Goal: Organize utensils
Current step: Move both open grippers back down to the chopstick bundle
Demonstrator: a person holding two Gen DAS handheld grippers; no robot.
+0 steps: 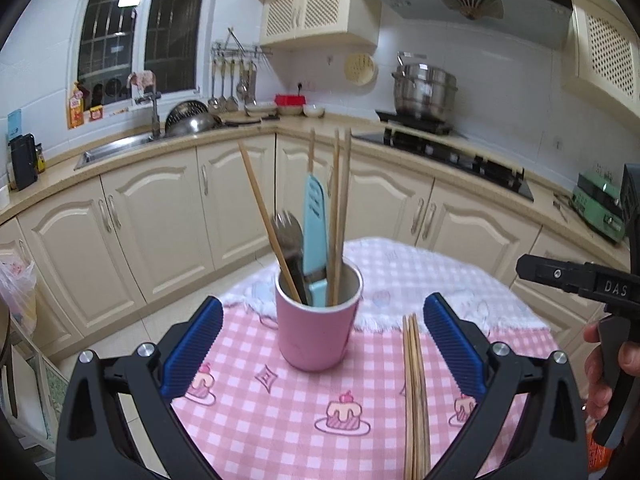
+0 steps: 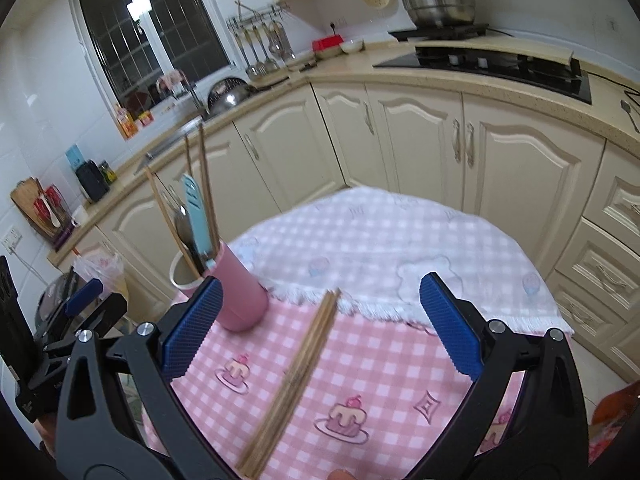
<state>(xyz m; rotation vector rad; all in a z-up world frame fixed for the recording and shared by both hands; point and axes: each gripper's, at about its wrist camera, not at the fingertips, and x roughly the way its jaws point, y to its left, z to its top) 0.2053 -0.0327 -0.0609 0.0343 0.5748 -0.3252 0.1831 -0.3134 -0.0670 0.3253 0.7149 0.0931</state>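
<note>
A pink cup (image 1: pixel 316 332) stands on the pink checked tablecloth (image 1: pixel 280 420) and holds several wooden chopsticks (image 1: pixel 342 216), a metal fork (image 1: pixel 287 236) and a light blue utensil (image 1: pixel 314 224). A bundle of wooden chopsticks (image 1: pixel 416 396) lies flat on the cloth to the cup's right. My left gripper (image 1: pixel 322 344) is open and empty, with the cup between its blue pads. In the right wrist view my right gripper (image 2: pixel 318 330) is open and empty above the lying chopsticks (image 2: pixel 298 376); the cup (image 2: pixel 236 296) stands by its left pad.
The small table drops off at its white fringed far edge (image 1: pixel 400 272). Cream kitchen cabinets (image 1: pixel 160 216), a sink (image 1: pixel 116 148) and a stove (image 1: pixel 448 156) with a steel pot (image 1: pixel 424 90) line the walls behind. The right gripper's body (image 1: pixel 580 284) shows at the left view's right edge.
</note>
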